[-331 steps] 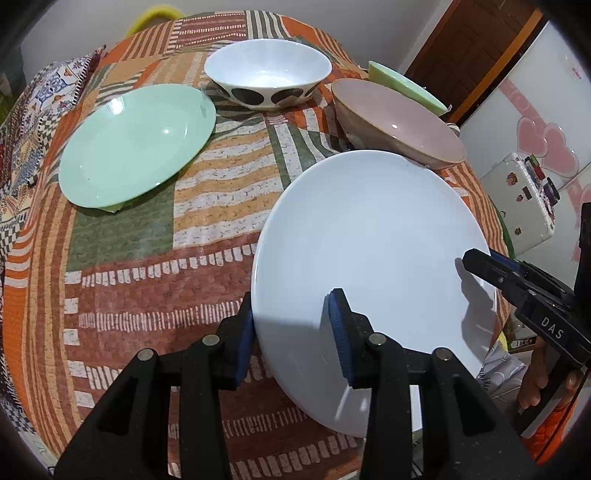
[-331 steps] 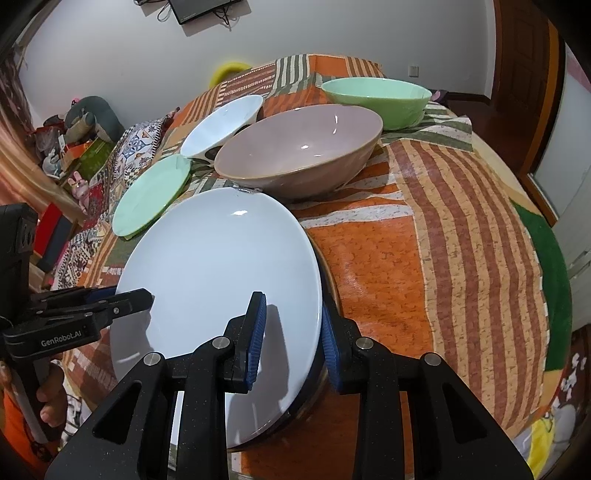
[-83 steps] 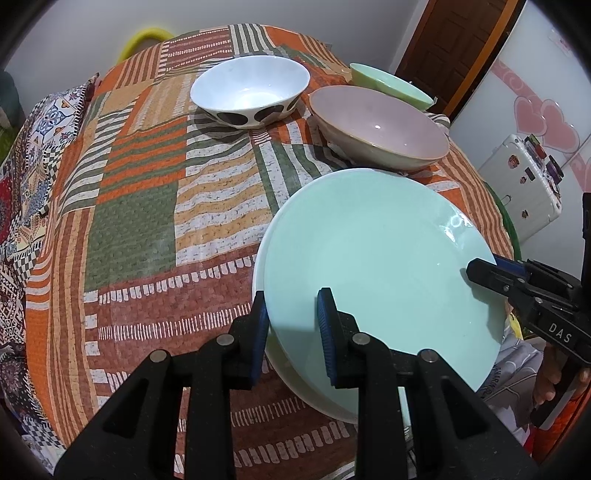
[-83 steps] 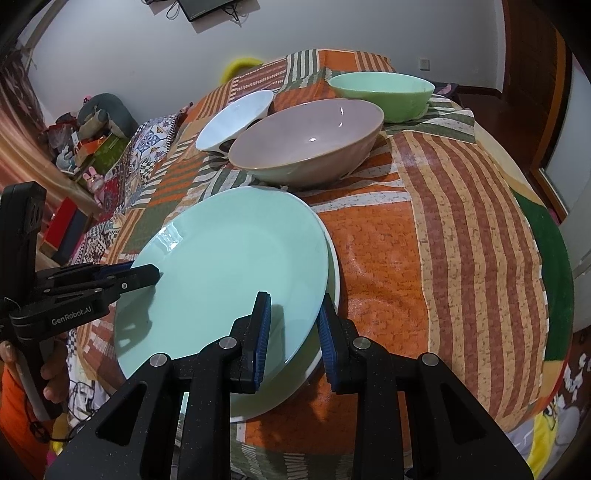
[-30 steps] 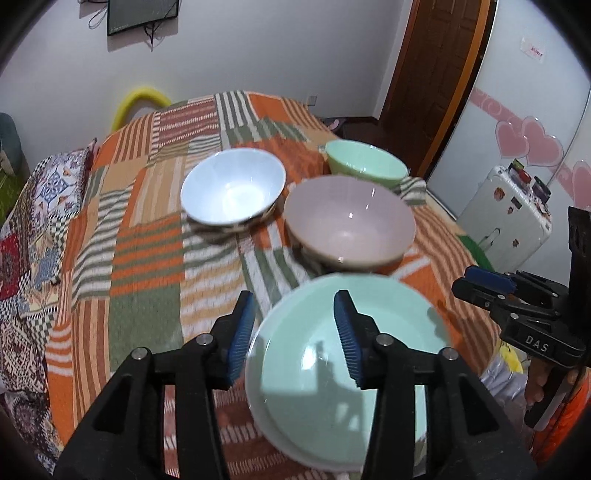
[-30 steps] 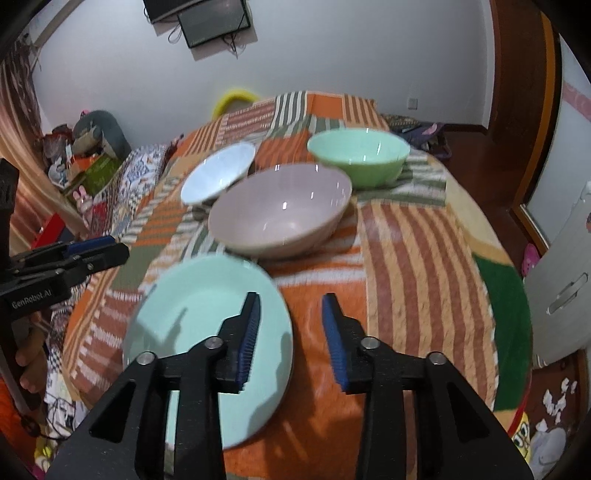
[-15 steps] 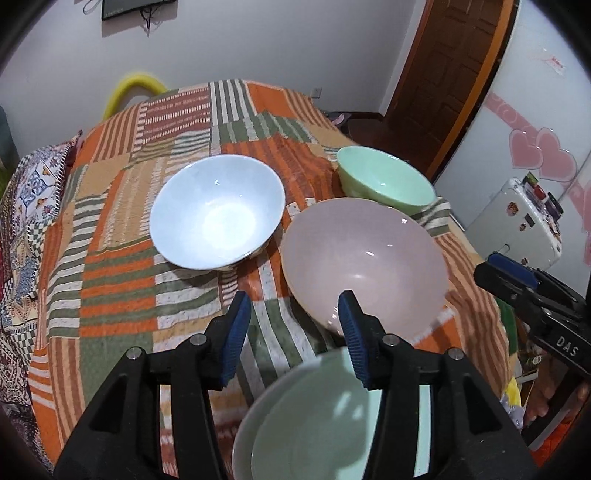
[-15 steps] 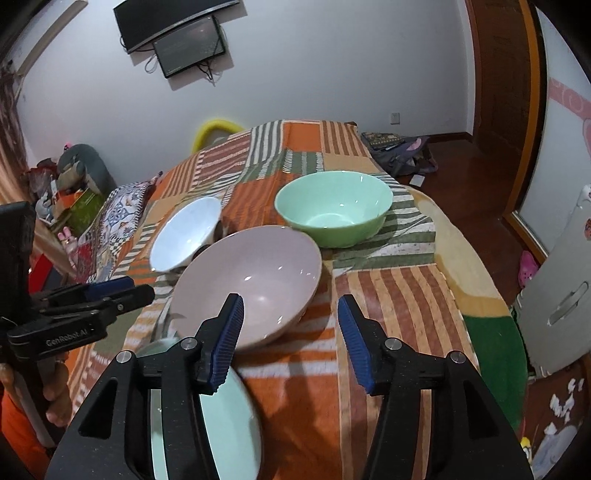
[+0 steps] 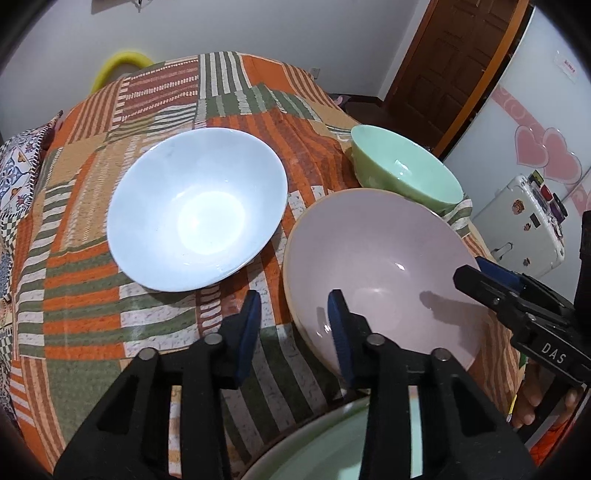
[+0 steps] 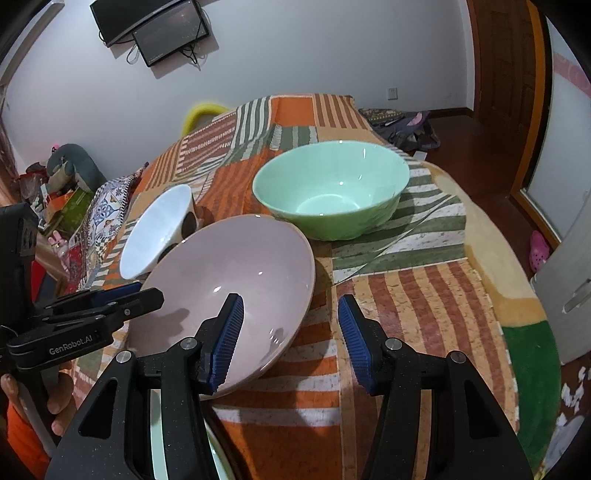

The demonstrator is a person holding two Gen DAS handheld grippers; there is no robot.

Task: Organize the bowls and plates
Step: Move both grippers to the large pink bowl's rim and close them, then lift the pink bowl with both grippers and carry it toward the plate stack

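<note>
A wide pink bowl point(image 9: 384, 266) sits on the patchwork cloth, also in the right wrist view point(image 10: 236, 280). My left gripper point(image 9: 293, 332) is open, its jaws astride the pink bowl's near left rim. My right gripper point(image 10: 290, 339) is open, its jaws astride the bowl's near right rim. A white bowl point(image 9: 195, 210) stands to the left and a green bowl point(image 9: 404, 173) behind; they also show in the right wrist view, white point(image 10: 155, 232) and green point(image 10: 332, 188). The green plate point(image 9: 332, 450) stacked on a white plate lies at the near edge.
The round table is covered by a striped patchwork cloth point(image 9: 166, 96). A white case with stickers point(image 9: 524, 225) stands on the floor to the right. A wooden door point(image 9: 454, 55) is behind, and a wall screen point(image 10: 162, 26) hangs on the far wall.
Both grippers left the stacked plates, opened wide and moved forward to the pink bowl, which is now close between their jaws.
</note>
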